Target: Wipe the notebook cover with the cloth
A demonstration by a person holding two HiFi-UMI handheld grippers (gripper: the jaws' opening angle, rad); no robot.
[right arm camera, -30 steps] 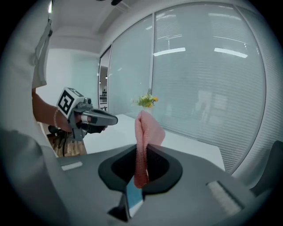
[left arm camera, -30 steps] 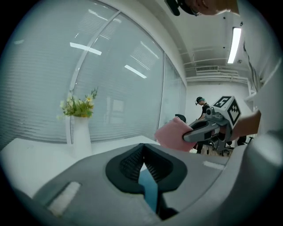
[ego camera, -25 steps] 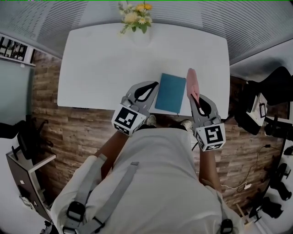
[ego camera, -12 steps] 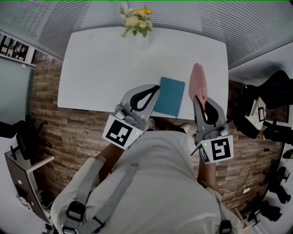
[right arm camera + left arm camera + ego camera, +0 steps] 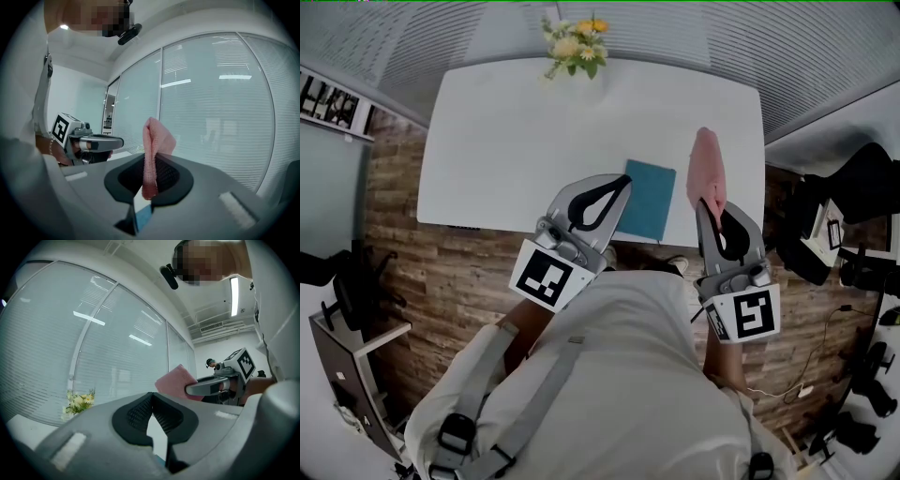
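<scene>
Though not yet down on the cover, holds a pink terry cloth (image 5: 706,169) upright in the right gripper (image 5: 705,201), by the head view, just right of a teal rectangular hardcover notebook (image 5: 647,197). Shows that notebook lying flat near the front edge of a white rectangular table (image 5: 516,141), with the left gripper (image 5: 623,180) poised at its left edge. Best to lower the cloth onto the far end of the cover, lay a broad fold flat, and draw it toward the body in overlapping strokes. Probably worth pinning the near left corner with the left gripper to stop any sliding on the smooth top.

From the left gripper view, shows the left gripper (image 5: 151,394) with jaws pressed together at the tips, nothing between them. Catches the cloth (image 5: 176,380) and the right gripper (image 5: 190,390) off to the right.

From the right gripper view, shows the right gripper (image 5: 152,161) pinching the cloth (image 5: 154,140) by its lower end, the rest standing up in a loose fold. Reveals a sliver of the notebook (image 5: 143,216) low between the jaws, so aim is roughly right.

As for the surface: matt white, bare but for a small bunch of yellow and white flowers (image 5: 575,45) at the far edge. Around it, a wood-plank floor (image 5: 441,272) and a glass wall with slatted blinds (image 5: 215,93).
</scene>
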